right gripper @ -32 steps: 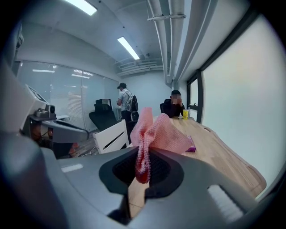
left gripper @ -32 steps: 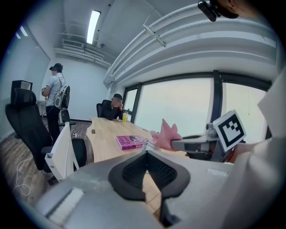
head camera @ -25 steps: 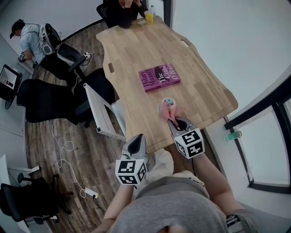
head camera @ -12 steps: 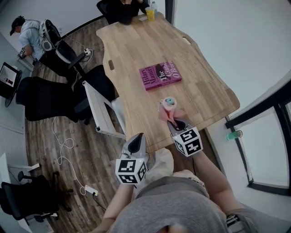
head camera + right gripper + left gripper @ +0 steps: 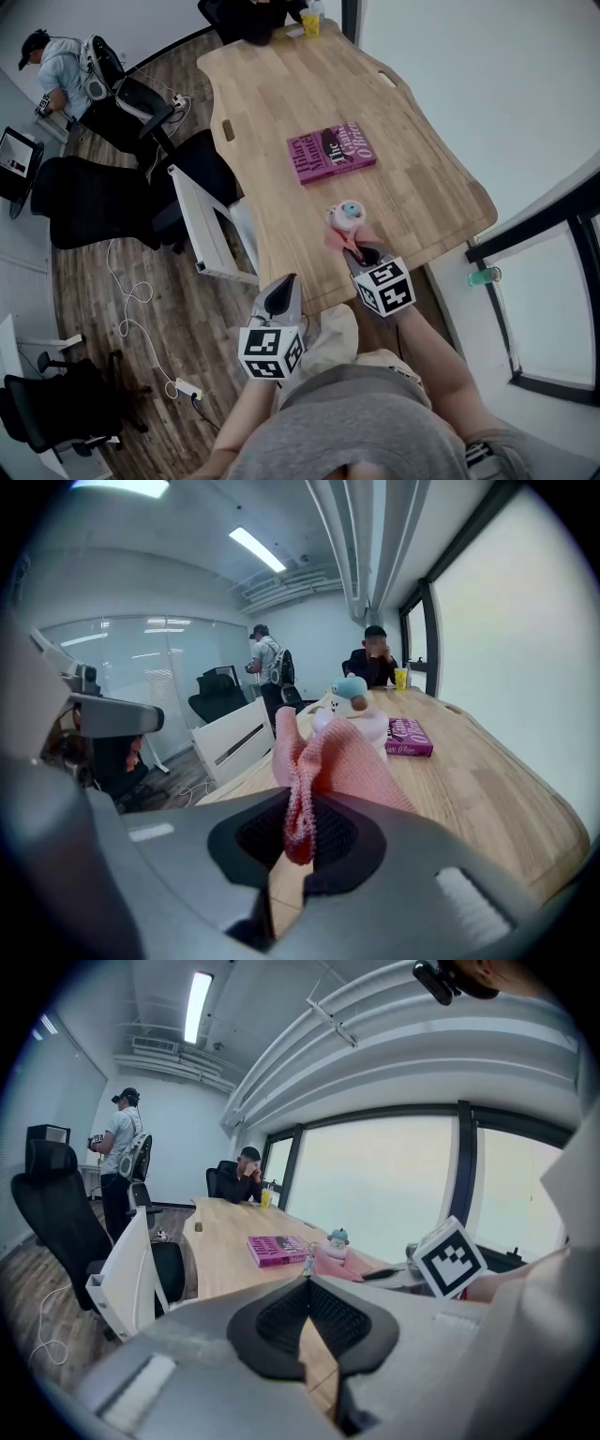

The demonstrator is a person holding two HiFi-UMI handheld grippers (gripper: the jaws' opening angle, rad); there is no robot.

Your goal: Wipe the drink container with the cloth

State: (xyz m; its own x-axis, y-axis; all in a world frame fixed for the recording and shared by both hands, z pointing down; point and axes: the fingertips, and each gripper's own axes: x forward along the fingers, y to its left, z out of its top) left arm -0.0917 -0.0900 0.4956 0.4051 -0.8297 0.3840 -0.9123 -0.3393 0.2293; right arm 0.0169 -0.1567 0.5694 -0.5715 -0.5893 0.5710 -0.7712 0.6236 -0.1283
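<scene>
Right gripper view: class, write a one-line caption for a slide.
Right gripper clamps a pink cloth, with a small drink container just beyond it on the wooden table.

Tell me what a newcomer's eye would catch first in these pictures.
The pink cloth, clamped in the right tongs, hangs right beside the small white drink container at the near end of the wooden table. Farther along lies a magenta book; the left tongs are shut and empty, off the table's edge.

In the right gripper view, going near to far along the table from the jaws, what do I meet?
From the jaws: cloth → drink container → book → yellow cup → seated person.
</scene>
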